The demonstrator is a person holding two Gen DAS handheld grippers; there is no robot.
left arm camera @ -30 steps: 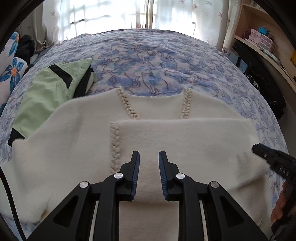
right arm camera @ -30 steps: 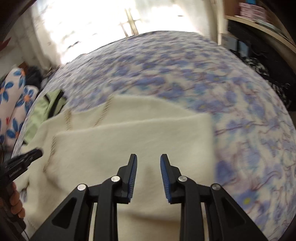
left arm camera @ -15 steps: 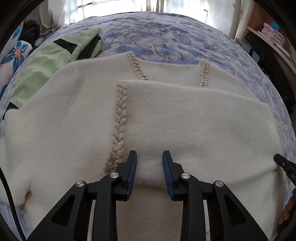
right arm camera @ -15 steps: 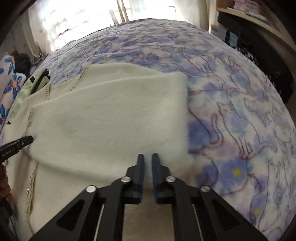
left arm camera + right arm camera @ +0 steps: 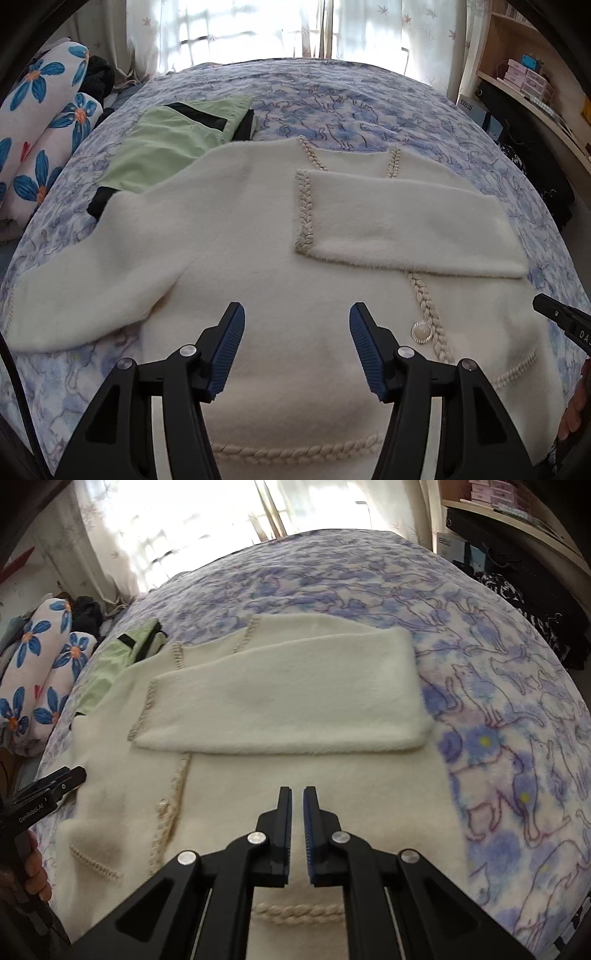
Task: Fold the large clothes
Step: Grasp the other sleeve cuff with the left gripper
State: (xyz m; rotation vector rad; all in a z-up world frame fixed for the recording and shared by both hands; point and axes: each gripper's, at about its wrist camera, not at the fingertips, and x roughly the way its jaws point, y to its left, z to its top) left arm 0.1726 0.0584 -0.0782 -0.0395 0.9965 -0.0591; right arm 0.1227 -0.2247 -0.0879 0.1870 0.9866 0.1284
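On the bed (image 5: 369, 92), the cream cardigan (image 5: 258, 258) lies flat, left sleeve (image 5: 92, 288) still outstretched; the left hand-held gripper (image 5: 297, 345) hovers spread, likely for it, the right hand-held gripper (image 5: 296, 834) nearly pressed together, empty, above the folded right sleeve (image 5: 288, 698)

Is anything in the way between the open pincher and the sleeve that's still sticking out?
Nothing visible is. The left gripper hangs open above the white sweater, and only bare sweater lies between it and the unfolded sleeve.
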